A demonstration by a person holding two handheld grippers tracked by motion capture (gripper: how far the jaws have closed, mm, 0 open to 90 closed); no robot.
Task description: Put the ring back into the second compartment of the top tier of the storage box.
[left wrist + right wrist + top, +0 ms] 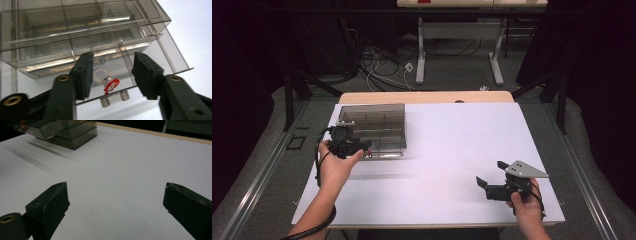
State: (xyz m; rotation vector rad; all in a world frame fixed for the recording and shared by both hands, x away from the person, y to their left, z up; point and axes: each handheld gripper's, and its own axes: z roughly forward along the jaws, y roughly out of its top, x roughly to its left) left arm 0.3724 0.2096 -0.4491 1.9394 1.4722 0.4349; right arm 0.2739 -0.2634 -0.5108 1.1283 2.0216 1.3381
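Observation:
A smoky clear drawer cabinet [374, 127] stands at the back left of the white table [452, 140]. Its lowest drawer [150, 62] is slid out toward me, with a clear handle [113, 98] at its front. Inside lies a small red-and-white charm [111, 85] on a clear ring. My left gripper [364, 147] [113, 62] is open right at the drawer front, one jaw on either side of the charm, holding nothing. My right gripper [489, 177] [116, 192] is open and empty above bare table at the front right. The cabinet [67, 132] sits far off from it.
The table's wooden far edge [427, 96] lies behind the cabinet. Beyond it are a white desk frame [457, 50] and loose cables [382, 65] on the floor. Dark curtains stand at both sides. Wide bare table lies between the two grippers.

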